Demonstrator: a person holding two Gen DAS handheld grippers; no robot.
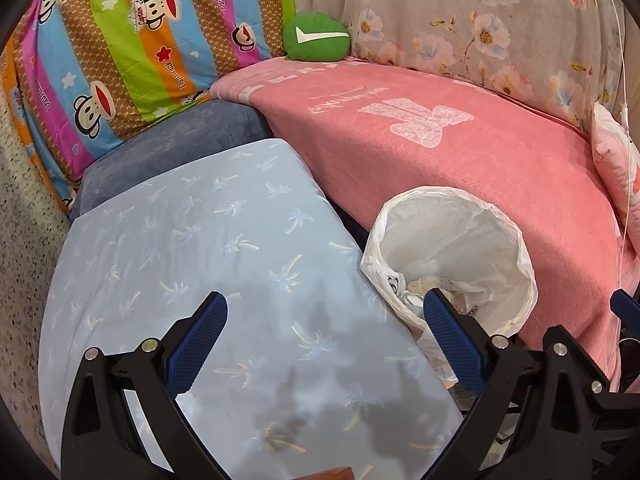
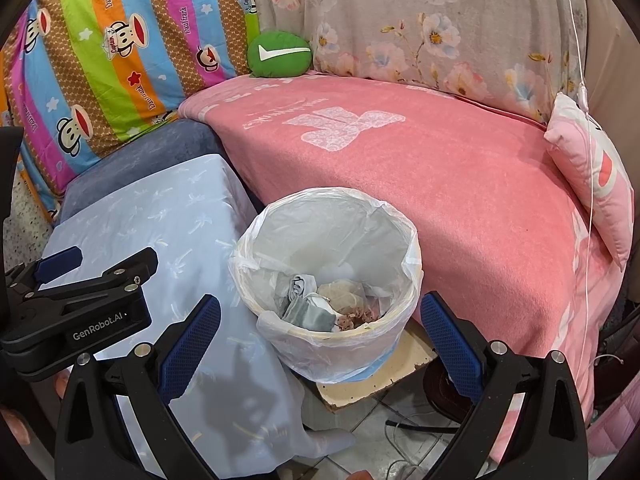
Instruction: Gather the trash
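Both grippers are spread wide and empty: left gripper (image 1: 326, 320) over the light blue cloth (image 1: 200, 248), right gripper (image 2: 320, 322) straddling the bin (image 2: 332, 344). Bin sits between the cloth and the pink blanket (image 2: 460, 184); trash (image 2: 320, 304) lies in its bag-lined bottom.

L gripper (image 1: 326, 312): jaws spread wide, nothing between the blue pads (image 1: 200, 340), pointing fwd and slightly down. R gripper (image 2: 320, 316): also wide apart, empty, angled down. In R wrist view, L gripper sits low at left, side-on, just beside R's left finger. Fingertips of a hand (image 2: 12, 424) at lower left edge.
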